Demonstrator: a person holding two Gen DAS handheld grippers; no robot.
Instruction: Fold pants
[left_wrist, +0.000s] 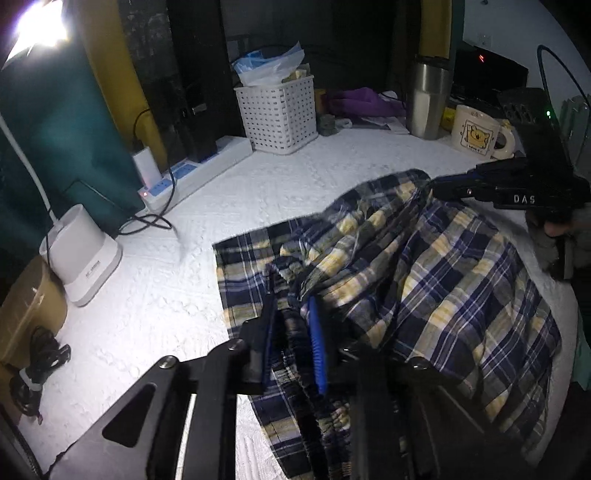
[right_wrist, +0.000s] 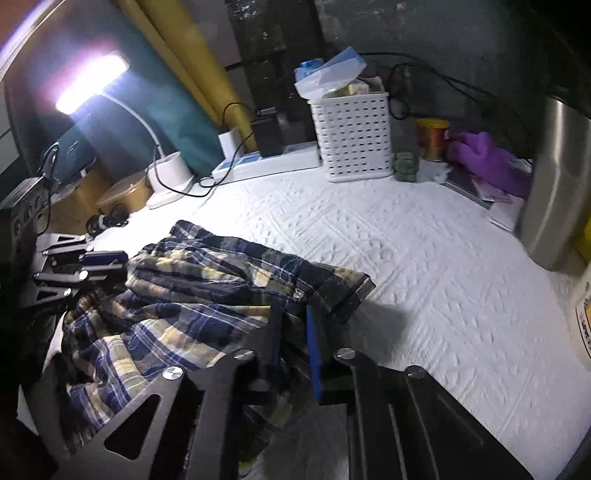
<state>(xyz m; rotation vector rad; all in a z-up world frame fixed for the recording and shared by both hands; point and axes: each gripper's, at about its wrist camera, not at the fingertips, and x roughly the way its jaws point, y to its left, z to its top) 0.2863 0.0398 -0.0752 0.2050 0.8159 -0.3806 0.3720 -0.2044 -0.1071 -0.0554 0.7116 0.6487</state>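
Plaid pants (left_wrist: 424, 266) lie bunched on the white desk (left_wrist: 295, 177), both jaws clamped on fabric: left gripper (left_wrist: 295, 332) pinching the waistband at lower centre, right gripper (right_wrist: 291, 332) gripping the opposite edge, so the cloth spans between the 2.

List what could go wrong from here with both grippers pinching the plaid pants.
1. The left gripper pinches a bunched edge of the plaid pants; gathered layers may slip out unevenly.
2. The right gripper also holds bunched fabric, so a crooked fold seems likely.
3. A wide swing of cloth might reach the mug or steel tumbler standing at the table's far edge.
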